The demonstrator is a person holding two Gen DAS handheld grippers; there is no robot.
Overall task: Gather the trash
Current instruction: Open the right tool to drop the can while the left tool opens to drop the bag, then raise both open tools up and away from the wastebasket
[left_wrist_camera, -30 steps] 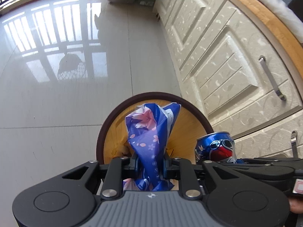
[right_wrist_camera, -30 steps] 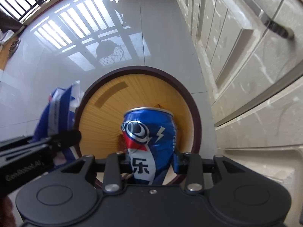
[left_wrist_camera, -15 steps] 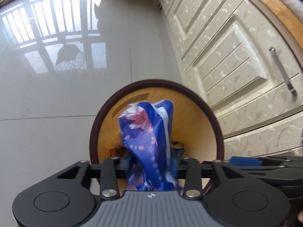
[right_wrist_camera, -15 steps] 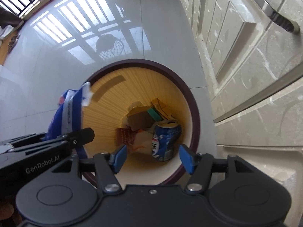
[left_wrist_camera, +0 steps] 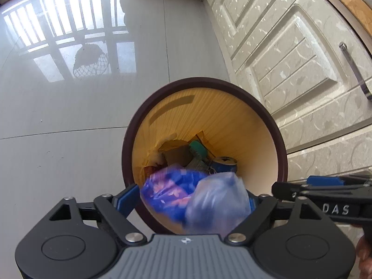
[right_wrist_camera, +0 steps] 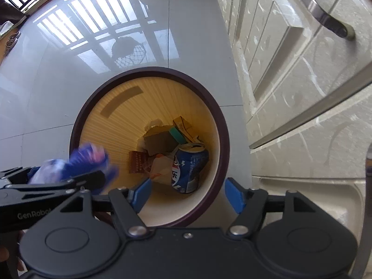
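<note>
Glossy grey tiled floor (left_wrist_camera: 69,121) reflecting window bars, cream cabinets (left_wrist_camera: 290,69), metal handles (right_wrist_camera: 325,18)

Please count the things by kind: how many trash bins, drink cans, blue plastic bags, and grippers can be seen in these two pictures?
Trash bin: 1
Blue drink can, lying inside the bin: 1
Blue plastic bag, blurred, between the open jaws of the left gripper: 1
Grippers: 2, the left gripper and the right gripper, both open
Total: 5
</note>
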